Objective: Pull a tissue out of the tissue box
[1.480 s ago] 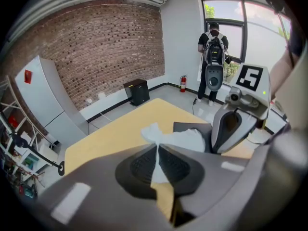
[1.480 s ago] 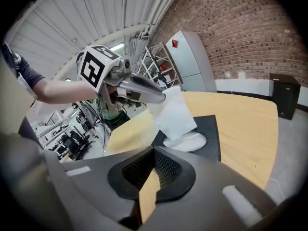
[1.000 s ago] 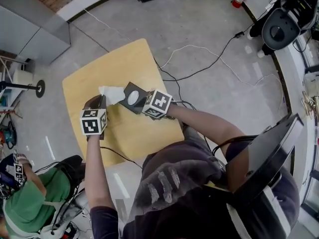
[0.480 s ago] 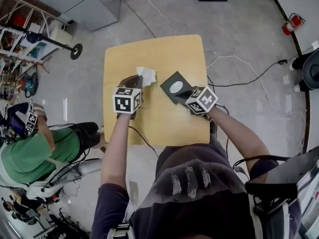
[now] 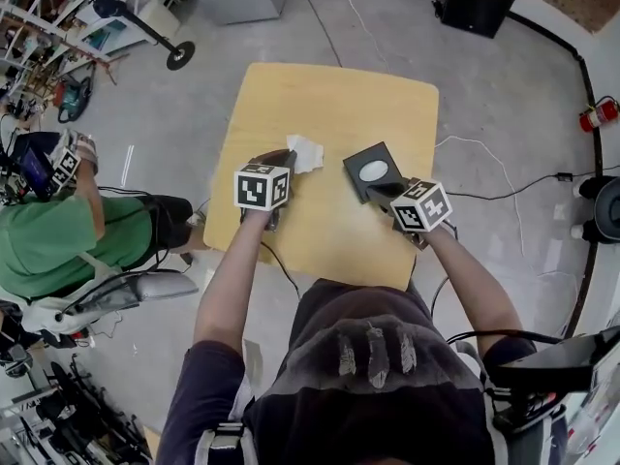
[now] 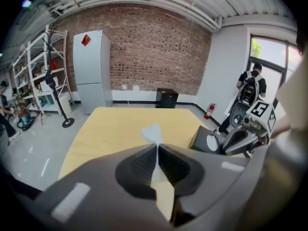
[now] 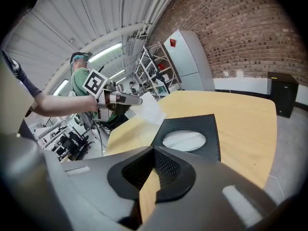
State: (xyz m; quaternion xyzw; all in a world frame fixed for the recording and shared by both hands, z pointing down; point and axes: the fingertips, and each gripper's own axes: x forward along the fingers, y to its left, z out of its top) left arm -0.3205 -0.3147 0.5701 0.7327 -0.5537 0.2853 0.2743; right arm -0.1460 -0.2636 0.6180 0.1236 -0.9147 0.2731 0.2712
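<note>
Tissue (image 6: 153, 133) hangs clear of the black tissue box (image 5: 373, 170), pinched tight in my left gripper (image 6: 157, 148) over the table (image 5: 320, 95). I should hold that pinch firm. My right gripper (image 7: 153, 152) sits closed and empty at the box's near edge.

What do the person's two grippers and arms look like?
The left gripper and the right gripper both have grey bodies with dark, textured pads. Each carries a white cube with black square markers. The person wears a dark short-sleeved shirt; the forearms are bare.
</note>
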